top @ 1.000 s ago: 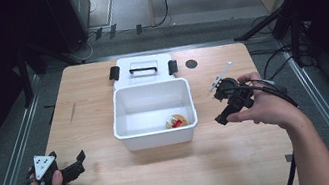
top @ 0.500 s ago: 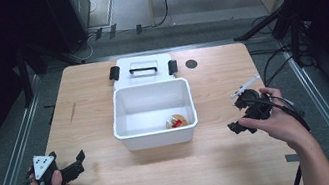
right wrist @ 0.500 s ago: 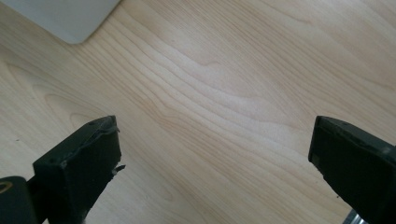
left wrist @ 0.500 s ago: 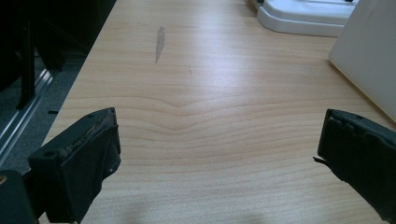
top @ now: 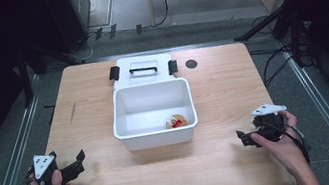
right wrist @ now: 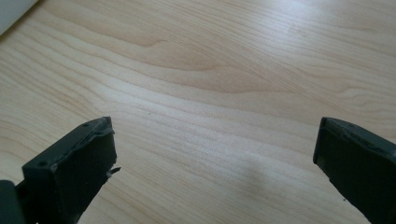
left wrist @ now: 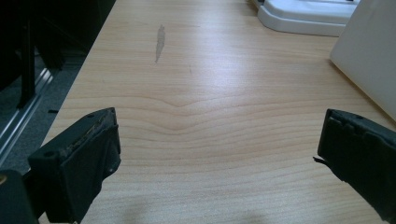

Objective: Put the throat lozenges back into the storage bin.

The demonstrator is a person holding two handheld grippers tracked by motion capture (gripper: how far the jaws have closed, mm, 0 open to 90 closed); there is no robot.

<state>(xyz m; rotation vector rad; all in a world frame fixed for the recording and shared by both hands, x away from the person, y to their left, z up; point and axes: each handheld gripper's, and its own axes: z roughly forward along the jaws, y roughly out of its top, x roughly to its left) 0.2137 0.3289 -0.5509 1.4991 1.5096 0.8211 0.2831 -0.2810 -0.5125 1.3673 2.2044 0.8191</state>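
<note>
A white bin [top: 157, 138] stands at the table's middle, with a small round orange and red item [top: 175, 121] on its floor. My left gripper [top: 78, 163] rests low at the near left, jaws wide apart over bare wood [left wrist: 219, 140]. At the near right, my right gripper [top: 243, 139] points left towards the bin. Its jaws have just been opening and stand wide with nothing between them [right wrist: 215, 140].
The bin's white lid [top: 143, 69] with a black handle and clips lies flat behind the bin. A small black disc [top: 191, 63] sits near the far right. The bin's wall [left wrist: 369, 51] stands close on the right in the left gripper view.
My right gripper came down from beside the bin's right side to the near right of the table and its jaws opened. The left gripper stayed put.
</note>
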